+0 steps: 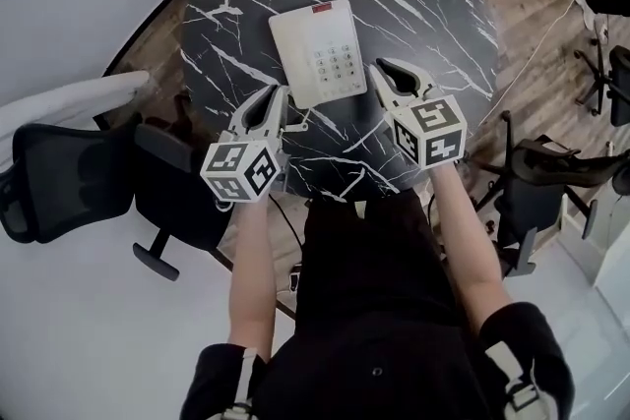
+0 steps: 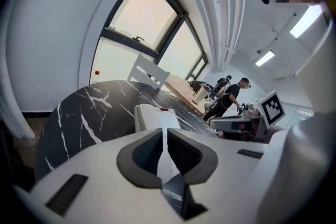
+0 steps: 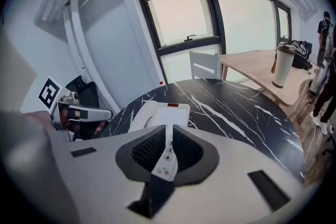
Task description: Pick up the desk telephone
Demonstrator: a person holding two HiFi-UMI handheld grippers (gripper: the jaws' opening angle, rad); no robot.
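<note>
Looking down in the head view: the desk telephone (image 1: 317,49) lies flat on the round black marble table (image 1: 433,5), keypad up, near the edge closest to the person. The left gripper (image 1: 281,93) hovers at the phone's near-left corner, and the right gripper (image 1: 380,67) is just beside its right edge. Neither visibly touches the casing. The phone sits between the two tips, so no lift has begun.

Left gripper view: the left gripper (image 2: 164,136) has its jaws pressed together with nothing pinched. The desk telephone (image 2: 155,117) shows just beyond the tips, resting on the table (image 2: 79,113).

Right gripper view: the right gripper (image 3: 169,139) likewise has its jaws together and empty. The keypad strip seen in the slit belongs to the desk telephone (image 3: 157,113) lying beyond them on the table (image 3: 236,113).

Judgement on progress: the approach is roughly done. Contact, grip and lift all remain. With both pairs of jaws closed, either they must spread to clamp an edge or the two grippers must squeeze the body from both sides.
</note>
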